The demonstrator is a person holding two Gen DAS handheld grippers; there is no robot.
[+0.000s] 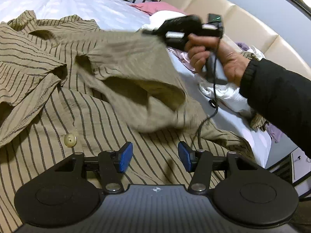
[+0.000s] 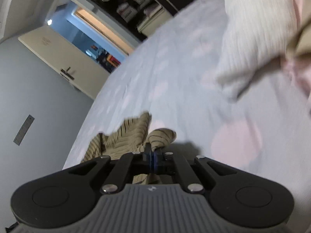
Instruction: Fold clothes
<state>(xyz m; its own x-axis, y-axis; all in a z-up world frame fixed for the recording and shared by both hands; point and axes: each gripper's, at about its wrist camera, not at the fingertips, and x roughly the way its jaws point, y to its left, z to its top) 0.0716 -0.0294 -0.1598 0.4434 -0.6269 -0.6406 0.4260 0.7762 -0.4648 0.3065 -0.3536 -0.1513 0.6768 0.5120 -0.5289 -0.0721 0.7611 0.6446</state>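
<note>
A tan shirt with dark stripes [image 1: 58, 101] lies spread on the bed, a pale button [image 1: 70, 139] on its front. My left gripper [image 1: 155, 156] hovers just above the shirt front, blue pads apart and nothing between them. A hand in a black sleeve [image 1: 213, 58] holds my right gripper [image 1: 147, 32], which lifts a fold of the shirt off the bed. In the right wrist view that gripper [image 2: 152, 159] has its pads pressed together on the striped cloth [image 2: 132, 134], which bunches ahead of the tips.
The bed has a white sheet [image 1: 77, 5] and a padded cream headboard [image 1: 243, 19]. A pile of white and pink clothes [image 1: 223, 91] lies right of the shirt, with a pink pillow [image 1: 155, 6] behind. A ribbed white garment [image 2: 252, 38] lies ahead. A black cable [image 1: 213, 97] dangles.
</note>
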